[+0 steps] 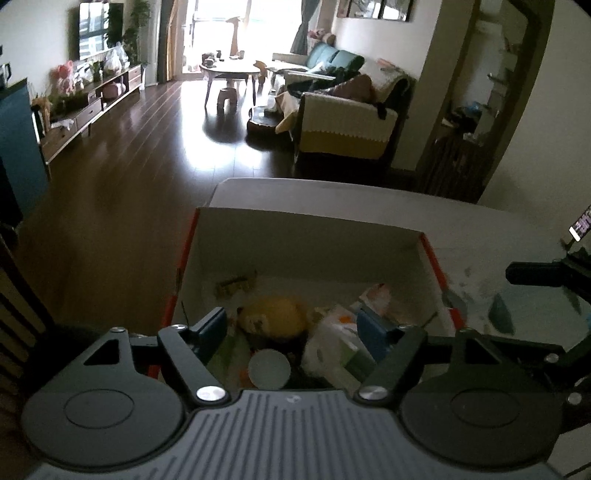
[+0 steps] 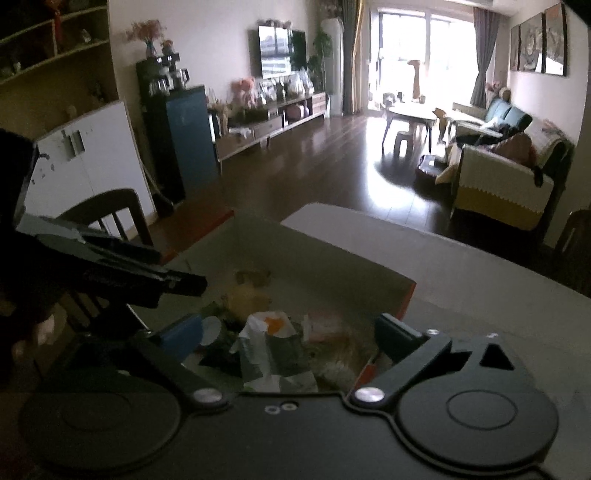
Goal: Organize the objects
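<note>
While the left gripper (image 1: 293,325) hangs spread wide over the box (image 1: 306,236) of clutter, only the right gripper (image 2: 288,330), equally wide, shows a chair (image 2: 110,206); pale table (image 1: 480,229), living room beyond.

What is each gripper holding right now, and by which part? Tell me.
Nothing is held. The left gripper and right gripper both hang open above the cardboard box, with no item between their fingers.

Daylight blows out the window (image 1: 221,29) at the top of both frames and glares off the dark floor (image 1: 207,147). The foreground box (image 1: 306,236) sits dim and soft-focused. Fisheye bending curves the edges.
</note>
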